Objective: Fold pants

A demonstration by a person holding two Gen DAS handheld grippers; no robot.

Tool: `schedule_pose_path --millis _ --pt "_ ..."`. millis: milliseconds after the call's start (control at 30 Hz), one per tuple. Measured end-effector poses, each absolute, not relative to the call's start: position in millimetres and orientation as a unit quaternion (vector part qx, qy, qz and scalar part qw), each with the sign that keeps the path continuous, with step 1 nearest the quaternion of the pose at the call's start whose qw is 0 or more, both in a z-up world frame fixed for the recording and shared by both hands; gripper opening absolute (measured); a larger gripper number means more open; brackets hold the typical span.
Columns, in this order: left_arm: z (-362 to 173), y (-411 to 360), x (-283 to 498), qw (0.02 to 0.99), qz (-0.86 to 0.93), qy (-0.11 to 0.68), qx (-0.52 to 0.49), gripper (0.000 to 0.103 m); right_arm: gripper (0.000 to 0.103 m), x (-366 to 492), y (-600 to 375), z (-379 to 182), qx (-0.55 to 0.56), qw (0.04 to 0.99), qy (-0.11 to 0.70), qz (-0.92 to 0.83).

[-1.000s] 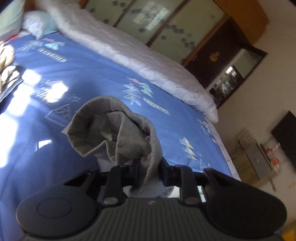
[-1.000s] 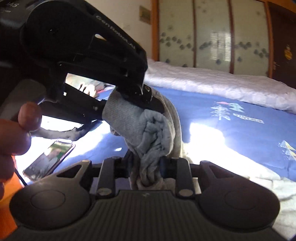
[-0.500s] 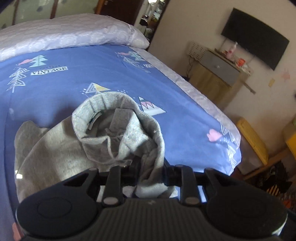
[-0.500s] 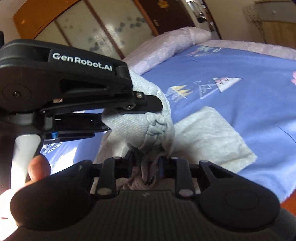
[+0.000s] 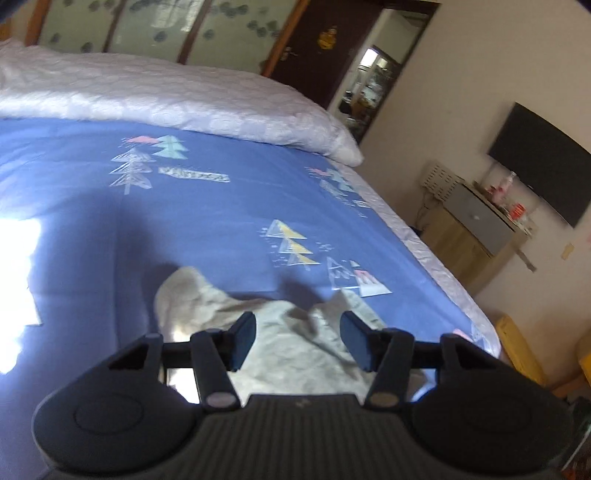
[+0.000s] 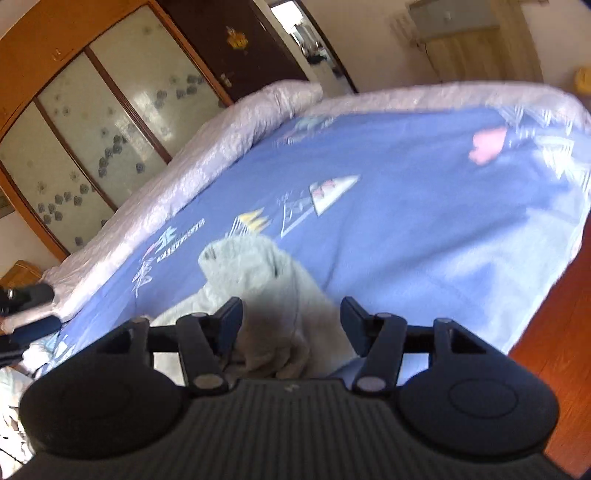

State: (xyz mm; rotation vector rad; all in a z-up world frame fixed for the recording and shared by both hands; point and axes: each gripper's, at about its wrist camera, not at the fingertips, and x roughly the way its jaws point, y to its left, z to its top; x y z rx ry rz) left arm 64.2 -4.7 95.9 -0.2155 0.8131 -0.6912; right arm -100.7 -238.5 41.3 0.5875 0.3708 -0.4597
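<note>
A: What is nearest the left gripper (image 5: pixel 297 339)?

B: Its two black fingers (image 5: pixel 243 338) are spread wide with nothing clamped. Between and just beyond them lie the crumpled grey knit pants (image 5: pixel 288 354), resting on the blue bedsheet printed with little triangle trees (image 5: pixel 207 229). One lobe of the cloth bulges out past the left finger.

A: And the right gripper (image 6: pixel 291 321)?

B: Spread as well, holding nothing. The same grey pants (image 6: pixel 266 291) sit heaped between its fingers (image 6: pixel 354 325) and run forward from them, a rounded end farthest out. Whether the cloth touches either pad I cannot tell; the picture is blurred.

A: Beyond the pants?

B: Ahead of the left fingers the sheet runs on to a long white quilted bolster (image 5: pixel 177 96) across the far edge of the bed. Behind that stands a wooden wardrobe with frosted flower-patterned panels (image 5: pixel 155 29). Off to the right of the fingers, well away, a black flat screen (image 5: pixel 539 181) hangs on the wall above a light wooden cabinet (image 5: pixel 469 240).

A: From the right wrist?

B: Past the right finger, reddish wooden floor (image 6: pixel 554 369) shows at the bed's edge.
</note>
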Motion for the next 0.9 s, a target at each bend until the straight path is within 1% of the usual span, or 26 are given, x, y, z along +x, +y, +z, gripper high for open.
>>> schedule_pose_path --millis 67,167,233,300,333,367,400,433,533,600,633,700,733,767,833,900 --pt "79.2 8.6 70.9 0.850 -0.301 0.413 -0.129 0.048 0.061 -85.2 -239.6 53.2 0.234 0.936 0.161 -0.208" --pt "52.3 19.2 75.3 0.835 -0.280 0.447 -0.155 0.048 0.060 -33.1 -249.7 57.1 0.152 0.960 0.189 -0.142" --pt "38.8 17.7 73.3 0.829 -0.277 0.461 -0.155 0.048 0.060 -8.2 -256.4 52.8 0.118 0.957 0.241 -0.115" --pt "27.8 11.5 70.4 0.822 -0.278 0.474 -0.148 0.048 0.060 16.1 -258.0 40.0 0.096 0.936 0.334 -0.052" --pt "22.3 7.9 68.6 0.819 -0.280 0.479 -0.142 0.048 0.058 19.6 -256.8 33.2 0.092 0.927 0.363 -0.022" --pt "18.1 4.2 67.3 0.817 -0.281 0.485 -0.135 0.048 0.050 21.4 -257.8 26.7 0.086 0.918 0.387 0.000" --pt "16.0 1.5 66.9 0.816 -0.279 0.489 -0.128 0.045 0.008 17.2 -259.2 25.3 0.084 0.911 0.404 -0.007" --pt "14.3 -0.4 63.8 0.817 -0.280 0.490 -0.120 0.045 0.010 6.9 -265.9 30.6 0.109 0.911 0.397 -0.017" --pt "14.7 2.8 59.1 0.817 -0.287 0.487 -0.114 0.045 0.010 -36.2 -297.3 58.4 0.225 0.916 0.331 -0.038" --pt "12.4 3.8 60.3 0.816 -0.285 0.491 -0.108 0.045 0.010 -63.5 -318.5 57.8 0.291 0.905 0.305 -0.065" --pt "8.6 1.6 61.3 0.815 -0.282 0.496 -0.099 0.045 0.010 -70.4 -325.8 48.1 0.320 0.892 0.309 -0.075" --pt "-1.6 -6.1 61.8 0.810 -0.269 0.517 -0.069 0.045 0.011 -71.0 -331.4 12.3 0.344 0.862 0.357 -0.102" --pt "-6.3 -9.4 60.1 0.808 -0.269 0.521 -0.054 0.045 0.017 -71.1 -330.4 -7.0 0.344 0.849 0.384 -0.114" --pt "-7.0 -10.4 56.8 0.812 -0.269 0.515 -0.045 0.045 0.023 -74.7 -330.7 -16.8 0.353 0.845 0.383 -0.121" --pt "-1.0 -6.8 51.6 0.816 -0.271 0.510 -0.036 0.045 0.030 -84.8 -336.4 -12.3 0.385 0.841 0.358 -0.125" --pt "9.7 5.5 51.0 0.812 -0.277 0.509 -0.065 0.045 0.044 -95.4 -340.8 4.6 0.393 0.849 0.328 -0.128"
